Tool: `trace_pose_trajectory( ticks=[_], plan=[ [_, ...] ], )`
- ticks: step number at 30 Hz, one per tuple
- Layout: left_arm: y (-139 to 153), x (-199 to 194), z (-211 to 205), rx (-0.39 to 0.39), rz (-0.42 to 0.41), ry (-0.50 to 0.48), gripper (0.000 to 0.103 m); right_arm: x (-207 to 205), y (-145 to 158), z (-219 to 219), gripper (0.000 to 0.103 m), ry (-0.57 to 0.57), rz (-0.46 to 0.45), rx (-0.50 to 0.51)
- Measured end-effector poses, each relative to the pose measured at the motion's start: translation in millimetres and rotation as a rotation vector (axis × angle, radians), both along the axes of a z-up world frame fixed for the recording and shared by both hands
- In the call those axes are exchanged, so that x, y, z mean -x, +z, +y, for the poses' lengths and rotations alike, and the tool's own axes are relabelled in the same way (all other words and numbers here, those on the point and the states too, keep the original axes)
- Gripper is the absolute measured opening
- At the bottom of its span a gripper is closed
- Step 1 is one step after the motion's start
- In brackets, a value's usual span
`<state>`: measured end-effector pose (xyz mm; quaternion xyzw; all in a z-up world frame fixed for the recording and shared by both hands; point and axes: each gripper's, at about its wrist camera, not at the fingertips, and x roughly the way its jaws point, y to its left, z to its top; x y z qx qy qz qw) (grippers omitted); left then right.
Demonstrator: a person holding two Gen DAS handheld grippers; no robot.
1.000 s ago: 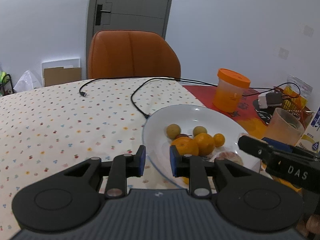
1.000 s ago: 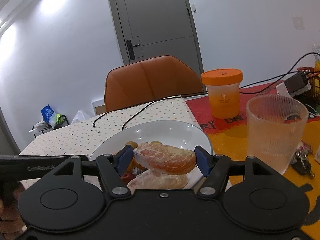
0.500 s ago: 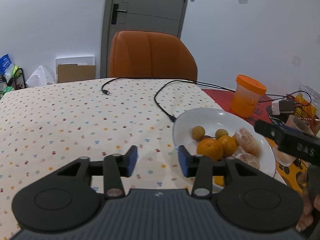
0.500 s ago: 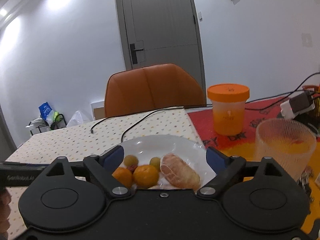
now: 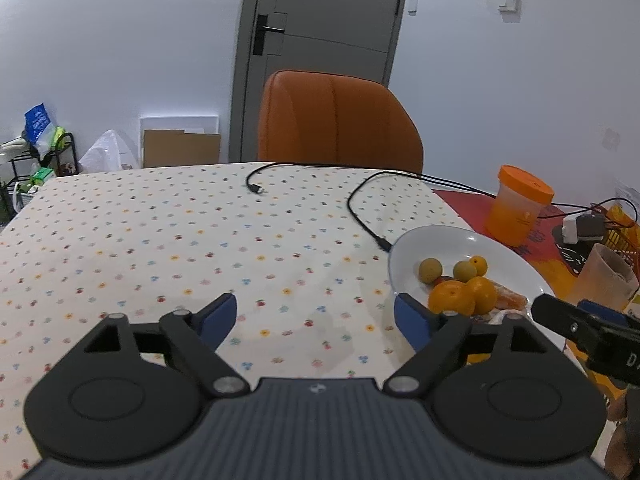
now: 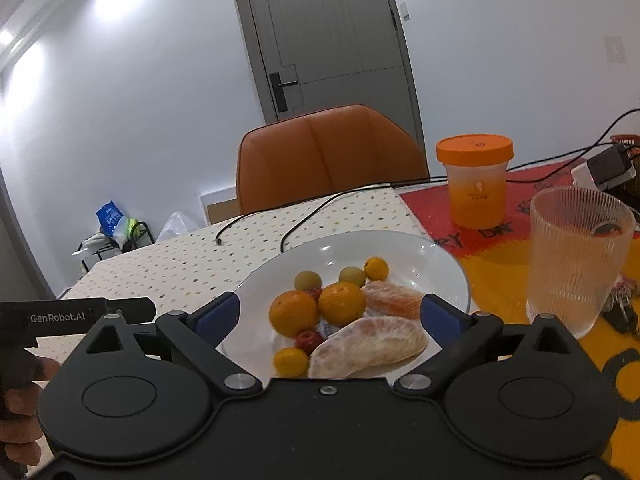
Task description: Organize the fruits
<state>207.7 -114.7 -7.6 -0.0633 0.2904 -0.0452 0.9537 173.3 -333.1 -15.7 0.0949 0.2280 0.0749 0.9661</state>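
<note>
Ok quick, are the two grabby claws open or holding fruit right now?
Left gripper: open, holding nothing, over the tablecloth.
Right gripper: open, holding nothing, in front of the plate of fruit.

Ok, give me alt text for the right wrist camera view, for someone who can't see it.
The open, empty right gripper hovers over a white plate holding two pomelo segments, oranges and smaller fruits. The plate sits on a table where a dotted tablecloth adjoins a red-and-yellow mat with a ribbed glass and an orange-lidded cup.
</note>
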Motion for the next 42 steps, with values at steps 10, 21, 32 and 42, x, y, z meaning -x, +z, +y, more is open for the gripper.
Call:
trace_pose_trajectory(
  ticks=[10, 21, 32, 42],
  plan=[
    [12.0, 27.8, 21.3, -0.006, -0.025, 0.010, 0.097, 25.3, 8.2, 14.6, 0.103, -0.003, 0.011, -0.023],
    [24.0, 57.0, 38.2, -0.031, -0.036, 0.046, 0.101, 44.1, 18.8, 32.3, 0.103, 0.023, 0.017, -0.035],
    [34.9, 88.6, 55.9, -0.048, -0.049, 0.070, 0.103, 63.7, 28.2, 47.5, 0.103, 0.046, 0.011, -0.030],
    [39.1, 115.5, 69.5, -0.057, -0.041, 0.075, 0.103, 85.2, 36.5, 58.9, 0.103, 0.105, 0.016, 0.002]
  ],
)
